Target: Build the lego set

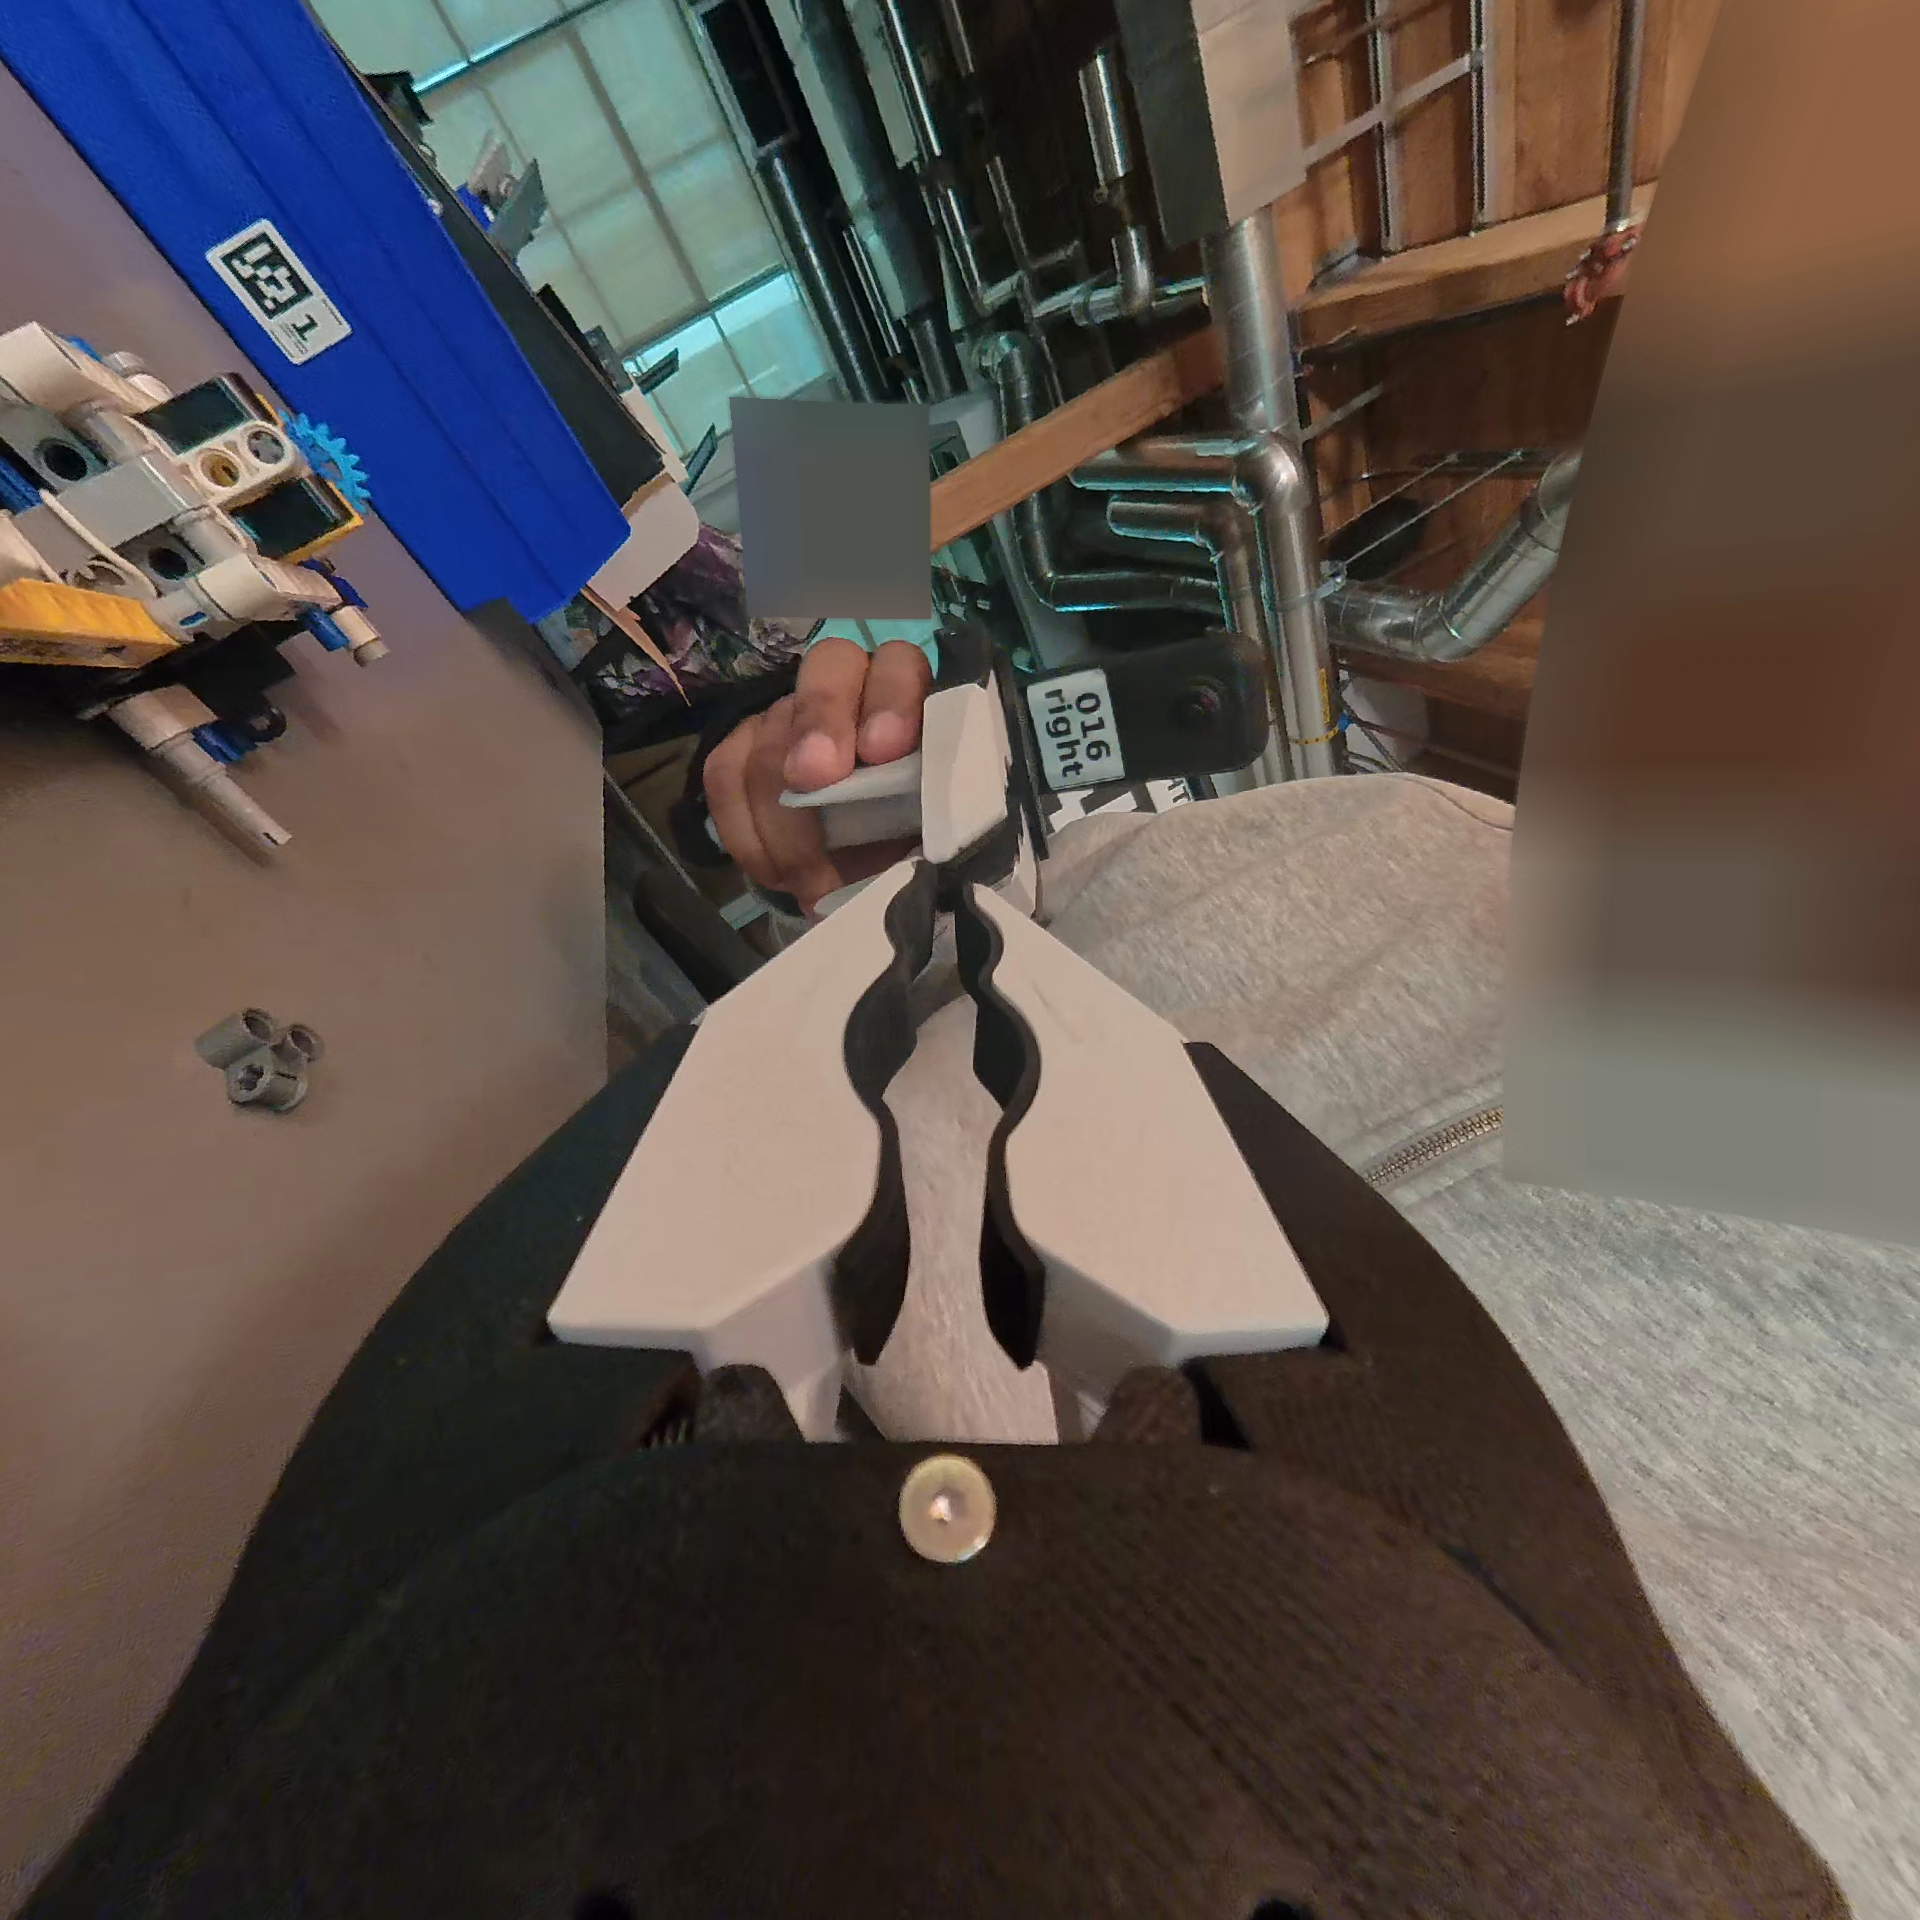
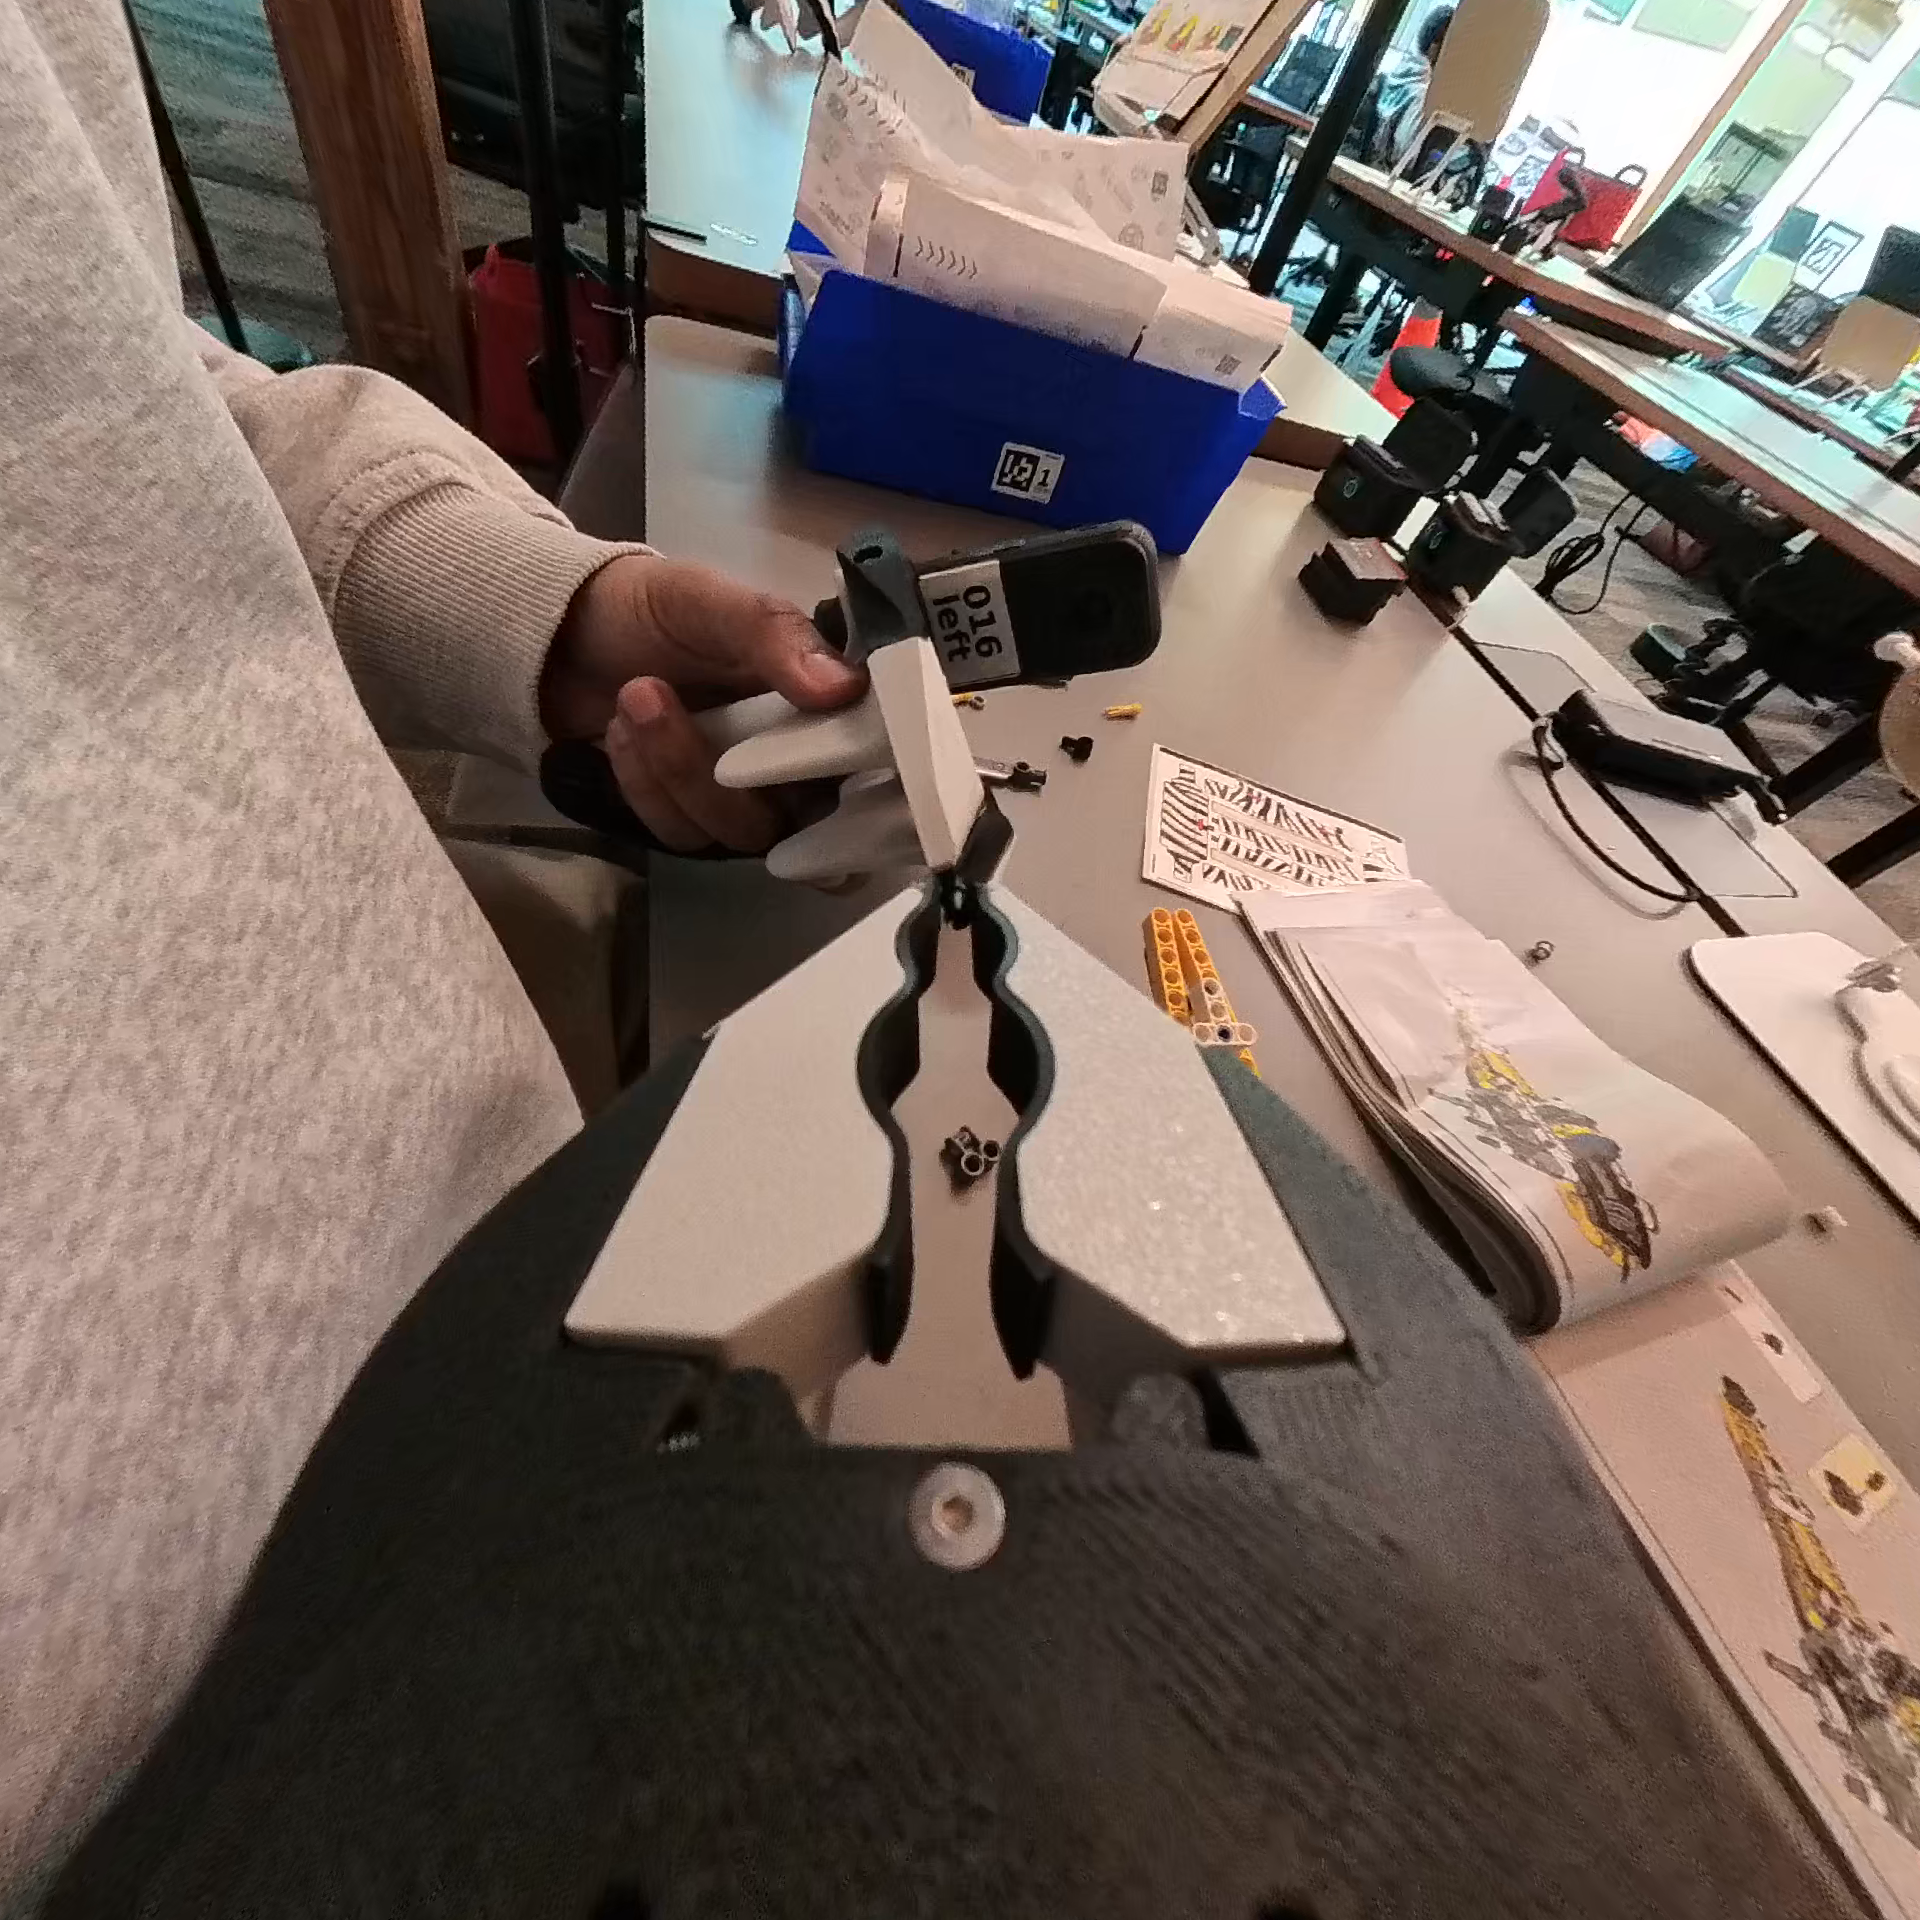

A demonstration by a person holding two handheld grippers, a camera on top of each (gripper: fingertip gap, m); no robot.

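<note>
My left gripper [image 1: 943, 883] and right gripper [image 2: 953, 902] are held in the air, tip to tip, above the table's near edge. Each has its fingers drawn together on a small black lego piece [image 2: 954, 914] pinched where the tips meet; its shape is too small to tell. The right gripper shows in the left wrist view [image 1: 971, 847], the left one in the right wrist view [image 2: 958, 854]. A half-built white, grey, yellow and blue lego model [image 1: 156, 520] lies on the table [image 1: 416, 883]. A small grey connector [image 1: 260, 1055] lies loose near it, also in the right wrist view [image 2: 971, 1153].
A blue bin [image 2: 997, 416] with papers stands at the back. Two yellow beams [image 2: 1184, 966], an instruction booklet [image 2: 1455, 1101], a sticker sheet [image 2: 1268, 831] and small loose pins [image 2: 1077, 744] lie on the table [image 2: 1351, 675]. The person's grey sleeve [image 2: 208, 831] is close by. My left and right fingertips are right by each other.
</note>
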